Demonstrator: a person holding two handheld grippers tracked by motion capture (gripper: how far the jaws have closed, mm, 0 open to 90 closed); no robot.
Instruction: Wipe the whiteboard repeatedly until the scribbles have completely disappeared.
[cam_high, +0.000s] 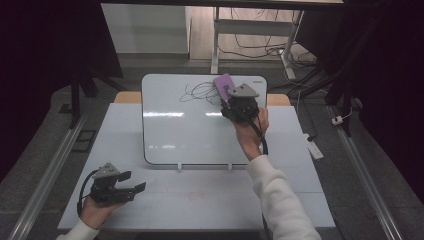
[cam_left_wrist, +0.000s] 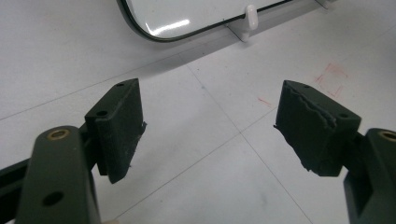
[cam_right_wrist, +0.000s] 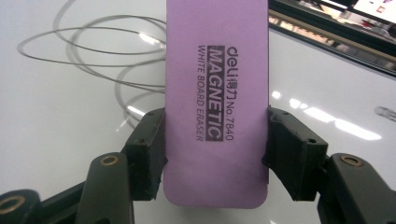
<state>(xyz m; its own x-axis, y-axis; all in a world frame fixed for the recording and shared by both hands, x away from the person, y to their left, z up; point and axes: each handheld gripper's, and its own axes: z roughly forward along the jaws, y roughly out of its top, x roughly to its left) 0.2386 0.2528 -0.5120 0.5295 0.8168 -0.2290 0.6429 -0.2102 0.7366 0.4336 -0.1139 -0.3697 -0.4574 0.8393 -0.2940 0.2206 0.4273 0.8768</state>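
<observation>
Purple whiteboard eraser (cam_right_wrist: 216, 107), printed "MAGNETIC WHITE BOARD ERASER No.7840", sits pinched across its width by the right gripper (cam_high: 239, 104), whose two black jaws press on its long sides. The eraser lies flat against the whiteboard (cam_high: 175, 135) near that board's far right corner, just beside a loose black scribble (cam_high: 199, 92) drawn toward the far edge. In the right gripper view the looping lines (cam_right_wrist: 93, 56) run up to the eraser's left side. The whiteboard leans on two small white feet (cam_high: 180, 166) at the middle of the white worktop (cam_high: 210, 200), reaching to its far edge. The left gripper (cam_high: 116, 186) hovers low near the worktop's near left corner, jaws spread wide apart and holding nothing. Between them shows bare worktop with faint red marks (cam_left_wrist: 332, 77).
</observation>
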